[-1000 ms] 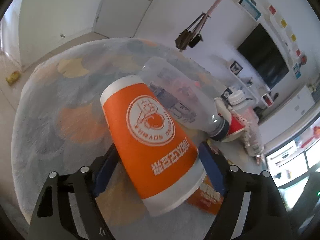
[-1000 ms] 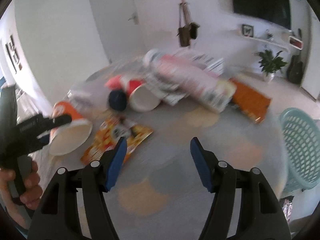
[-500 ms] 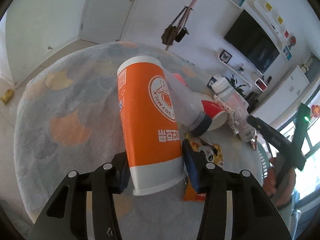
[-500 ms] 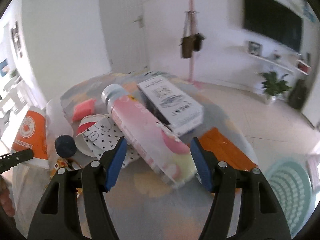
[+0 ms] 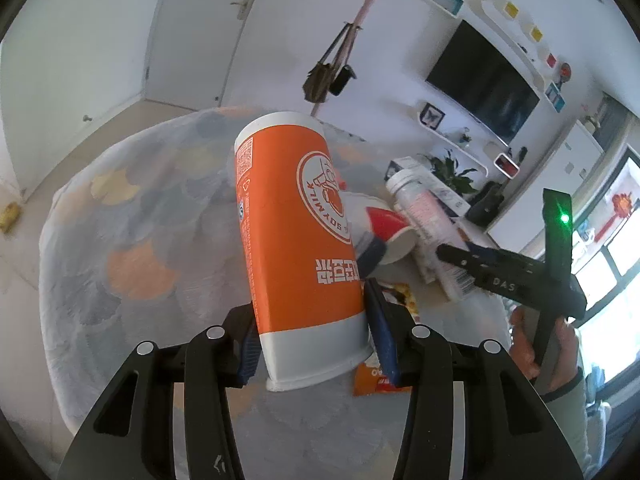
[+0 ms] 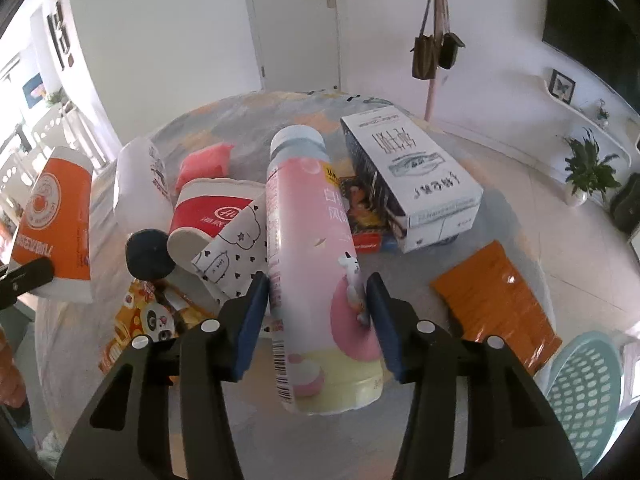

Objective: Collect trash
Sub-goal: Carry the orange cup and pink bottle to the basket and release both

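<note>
My left gripper [image 5: 312,336] is shut on an orange paper cup [image 5: 296,240], held upside down above the round table [image 5: 132,240]; the cup also shows in the right wrist view [image 6: 52,224]. My right gripper [image 6: 316,316] has its blue pads on either side of a pink bottle [image 6: 312,264] lying on the table, close to it or touching. The bottle also shows in the left wrist view [image 5: 428,220], with the right gripper's black body in front of it. A red cup [image 6: 216,212], a dotted cup [image 6: 232,260] and a clear bottle with a dark cap [image 6: 148,254] lie left of it.
A white carton [image 6: 408,176], an orange packet [image 6: 500,296] and a panda snack wrapper [image 6: 148,320] lie on the table. A teal mesh basket [image 6: 584,392] stands low at the right, beside the table. A coat stand [image 6: 436,40] is behind.
My left gripper closed on the orange cup and lifted it upright off the table. My right gripper moved forward until its pads flank the pink bottle.
</note>
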`<state>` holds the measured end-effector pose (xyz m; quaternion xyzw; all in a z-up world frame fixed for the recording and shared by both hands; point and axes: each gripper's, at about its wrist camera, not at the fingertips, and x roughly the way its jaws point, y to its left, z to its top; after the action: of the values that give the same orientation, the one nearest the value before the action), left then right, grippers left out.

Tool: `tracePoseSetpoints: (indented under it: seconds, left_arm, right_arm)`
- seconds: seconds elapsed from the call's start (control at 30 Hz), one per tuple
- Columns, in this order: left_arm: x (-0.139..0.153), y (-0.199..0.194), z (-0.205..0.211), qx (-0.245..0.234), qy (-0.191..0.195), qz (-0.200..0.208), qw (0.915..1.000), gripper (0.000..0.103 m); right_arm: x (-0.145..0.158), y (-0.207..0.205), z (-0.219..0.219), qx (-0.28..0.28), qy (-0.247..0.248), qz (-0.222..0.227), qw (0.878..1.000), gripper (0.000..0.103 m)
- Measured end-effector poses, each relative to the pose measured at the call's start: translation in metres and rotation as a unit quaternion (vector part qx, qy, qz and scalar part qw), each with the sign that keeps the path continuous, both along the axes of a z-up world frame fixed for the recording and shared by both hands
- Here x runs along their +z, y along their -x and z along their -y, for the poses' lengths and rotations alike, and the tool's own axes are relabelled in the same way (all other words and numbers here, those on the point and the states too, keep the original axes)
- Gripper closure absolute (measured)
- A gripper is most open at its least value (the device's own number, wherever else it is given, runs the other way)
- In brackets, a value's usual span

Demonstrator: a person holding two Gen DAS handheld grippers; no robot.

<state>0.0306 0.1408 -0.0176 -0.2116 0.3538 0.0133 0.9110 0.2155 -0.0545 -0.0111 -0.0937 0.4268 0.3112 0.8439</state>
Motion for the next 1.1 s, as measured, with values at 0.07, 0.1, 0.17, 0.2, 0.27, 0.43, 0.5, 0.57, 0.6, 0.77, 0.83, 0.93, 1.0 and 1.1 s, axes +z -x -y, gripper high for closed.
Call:
tracePoseSetpoints:
  seconds: [0.07,0.1,0.17,0.2,0.27,0.43,0.5,0.57,0.6,0.77,0.83,0.93,1.0,1.1]
  left_arm:
    - [0.004,0.001,0.003,-0.007,0.000,0.008,0.9999,0.058]
    - [0.008,0.002,0.006,-0.011,-0.002,0.014,0.9998,0.058]
    - [0.013,0.003,0.011,-0.015,-0.007,0.021,0.9996,0.058]
    - [0.017,0.003,0.014,-0.020,-0.008,0.027,0.9994,0.058]
    - [0.023,0.004,0.019,-0.028,-0.010,0.037,0.9989,0.058]
    - [0.038,-0.004,0.049,-0.062,-0.022,0.057,0.9962,0.058]
    - [0.039,-0.009,0.061,-0.072,-0.021,0.057,0.9955,0.058]
    - [0.036,-0.009,0.068,-0.078,-0.021,0.055,0.9952,0.058]
    - [0.033,-0.009,0.069,-0.081,-0.020,0.053,0.9951,0.058]
    - [0.024,-0.007,0.074,-0.084,-0.019,0.045,0.9953,0.058]
    - [0.024,-0.004,0.070,-0.081,-0.019,0.044,0.9955,0.058]
    - [0.030,-0.001,0.068,-0.076,-0.021,0.052,0.9955,0.058]
    - [0.033,0.000,0.066,-0.074,-0.023,0.053,0.9955,0.058]
    - [0.035,0.001,0.069,-0.077,-0.025,0.053,0.9953,0.058]
  right_arm:
    - [0.001,0.004,0.002,-0.004,-0.022,-0.006,1.000,0.056]
    - [0.003,0.012,0.006,-0.005,-0.031,-0.005,0.999,0.056]
    - [0.013,0.021,0.015,-0.007,-0.068,-0.003,0.998,0.057]
    - [0.019,0.025,0.022,-0.007,-0.088,-0.003,0.996,0.057]
    - [0.029,0.032,0.030,-0.010,-0.115,-0.001,0.993,0.058]
    - [0.051,0.052,0.054,-0.017,-0.144,0.013,0.989,0.060]
    - [0.046,0.058,0.055,-0.014,-0.133,0.004,0.991,0.060]
    - [0.030,0.064,0.056,-0.014,-0.110,-0.021,0.994,0.060]
    - [0.021,0.067,0.056,-0.013,-0.103,-0.031,0.994,0.060]
    - [-0.005,0.074,0.042,-0.012,-0.068,-0.048,0.996,0.060]
    - [-0.005,0.072,0.036,-0.013,-0.060,-0.051,0.997,0.060]
    - [-0.008,0.067,0.024,-0.010,-0.046,-0.064,0.997,0.057]
    - [-0.015,0.061,0.016,-0.011,-0.037,-0.074,0.997,0.056]
    - [-0.029,0.053,0.005,-0.013,-0.025,-0.087,0.996,0.056]
